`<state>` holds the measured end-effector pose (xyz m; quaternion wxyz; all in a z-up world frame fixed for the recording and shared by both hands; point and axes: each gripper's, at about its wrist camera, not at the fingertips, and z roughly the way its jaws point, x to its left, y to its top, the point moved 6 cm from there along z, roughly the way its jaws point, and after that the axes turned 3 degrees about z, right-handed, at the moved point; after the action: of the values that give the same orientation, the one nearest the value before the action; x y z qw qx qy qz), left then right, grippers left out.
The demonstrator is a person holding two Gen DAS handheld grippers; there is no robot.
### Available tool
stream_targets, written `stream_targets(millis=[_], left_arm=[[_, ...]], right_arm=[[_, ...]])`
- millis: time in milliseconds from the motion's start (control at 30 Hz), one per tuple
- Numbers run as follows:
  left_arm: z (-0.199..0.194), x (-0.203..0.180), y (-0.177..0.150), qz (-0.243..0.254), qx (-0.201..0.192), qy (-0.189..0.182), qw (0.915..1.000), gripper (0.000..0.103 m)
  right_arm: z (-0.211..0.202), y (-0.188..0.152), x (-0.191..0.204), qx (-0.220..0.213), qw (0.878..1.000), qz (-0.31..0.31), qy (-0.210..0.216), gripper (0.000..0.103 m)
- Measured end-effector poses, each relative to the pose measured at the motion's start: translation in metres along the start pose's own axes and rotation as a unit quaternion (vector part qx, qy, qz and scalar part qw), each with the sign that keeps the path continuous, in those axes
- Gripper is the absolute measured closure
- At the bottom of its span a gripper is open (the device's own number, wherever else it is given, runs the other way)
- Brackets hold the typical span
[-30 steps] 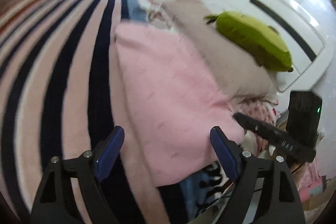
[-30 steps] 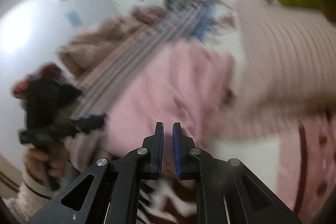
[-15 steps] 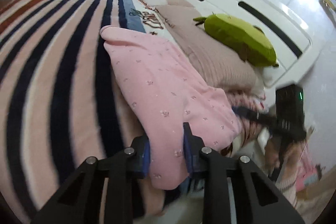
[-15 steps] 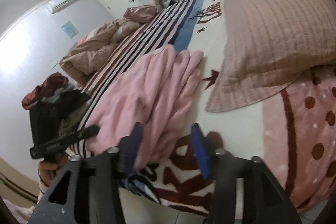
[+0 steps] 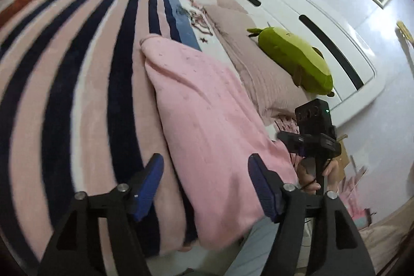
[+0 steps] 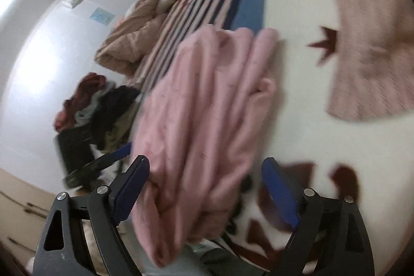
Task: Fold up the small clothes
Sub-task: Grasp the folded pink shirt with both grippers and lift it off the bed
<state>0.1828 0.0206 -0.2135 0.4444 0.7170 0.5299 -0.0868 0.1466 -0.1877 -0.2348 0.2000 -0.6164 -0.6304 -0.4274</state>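
Left wrist view showed the pink garment (image 5: 207, 120) lying lengthwise on the striped bed cover (image 5: 77, 95), its near end drooping over the bed's edge; the left gripper (image 5: 204, 183) hung just above that end, fingers spread wide and holding nothing. Right wrist view, partly blurred, showed the same garment (image 6: 207, 107) bunched in long soft ridges, with the right gripper (image 6: 207, 185) likewise spread and empty, its fingers straddling the overhanging end. The cloth looked light, limp and thick enough to pinch, so it would probably sag and crease wherever unsupported; a hold at the two near corners or along the hem seemed most suitable, though the blur left the exact hem line uncertain. A beige pillow (image 5: 258, 69) bearing a green plush toy (image 5: 292, 56) lay just beside the garment on the headboard side, limiting room there. Open cover extended on the striped side and beyond the garment's far end, offering space for spreading and folding. A quilt (image 6: 134, 32) lay well apart at the far side, and the bed's edge was close beneath both grippers.
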Motion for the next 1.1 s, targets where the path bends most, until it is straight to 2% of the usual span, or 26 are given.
stream_targets(millis=[33, 100, 133, 167, 200, 233, 267, 400, 500, 633, 700, 833, 933, 1100], left_arm=[[0.012, 0.007, 0.008, -0.005, 0.010, 0.004, 0.9999, 0.039], [0.032, 0.016, 0.019, -0.018, 0.024, 0.003, 0.9995, 0.039], [0.045, 0.022, 0.025, -0.032, 0.033, -0.009, 0.9989, 0.043], [0.052, 0.024, 0.028, -0.041, 0.039, -0.019, 0.9982, 0.061], [0.060, 0.026, 0.030, -0.051, 0.045, -0.027, 0.9973, 0.071], [0.066, 0.025, 0.033, -0.053, 0.050, -0.027, 0.9969, 0.083], [0.066, 0.022, 0.036, -0.044, 0.050, -0.018, 0.9976, 0.088], [0.036, -0.009, 0.052, 0.014, 0.016, -0.001, 0.9998, 0.089], [0.000, -0.031, 0.073, 0.046, -0.013, 0.011, 0.9988, 0.089], [-0.065, -0.064, 0.108, 0.095, -0.059, 0.051, 0.9924, 0.089], [-0.104, -0.078, 0.122, 0.120, -0.082, 0.081, 0.9860, 0.089], [-0.189, -0.094, 0.147, 0.149, -0.128, 0.140, 0.9703, 0.089], [-0.250, -0.093, 0.160, 0.153, -0.151, 0.187, 0.9585, 0.089], [-0.355, -0.072, 0.165, 0.133, -0.189, 0.259, 0.9378, 0.089]], right_arm=[[0.006, 0.004, 0.003, 0.013, 1.000, 0.006, 0.025, 0.016], [0.015, 0.011, 0.005, 0.030, 0.999, 0.008, 0.044, 0.019], [0.024, 0.015, 0.004, 0.037, 0.999, 0.008, 0.036, 0.029], [0.030, 0.017, 0.003, 0.042, 0.999, 0.008, 0.025, 0.045], [0.035, 0.019, 0.001, 0.044, 0.999, 0.009, 0.012, 0.055], [0.039, 0.022, -0.001, 0.042, 0.999, 0.011, 0.001, 0.072], [0.041, 0.025, -0.001, 0.039, 0.999, 0.009, -0.007, 0.079], [0.032, 0.033, 0.025, 0.010, 1.000, -0.023, -0.007, 0.083], [0.017, 0.044, 0.060, -0.021, 0.998, -0.050, 0.013, 0.083], [0.006, 0.064, 0.133, -0.053, 0.992, -0.113, 0.036, 0.083], [0.005, 0.071, 0.167, -0.065, 0.987, -0.140, 0.045, 0.083], [0.017, 0.086, 0.262, -0.089, 0.972, -0.206, 0.073, 0.083], [0.035, 0.091, 0.321, -0.091, 0.963, -0.237, 0.088, 0.083], [0.085, 0.091, 0.421, -0.078, 0.951, -0.278, 0.115, 0.084]])
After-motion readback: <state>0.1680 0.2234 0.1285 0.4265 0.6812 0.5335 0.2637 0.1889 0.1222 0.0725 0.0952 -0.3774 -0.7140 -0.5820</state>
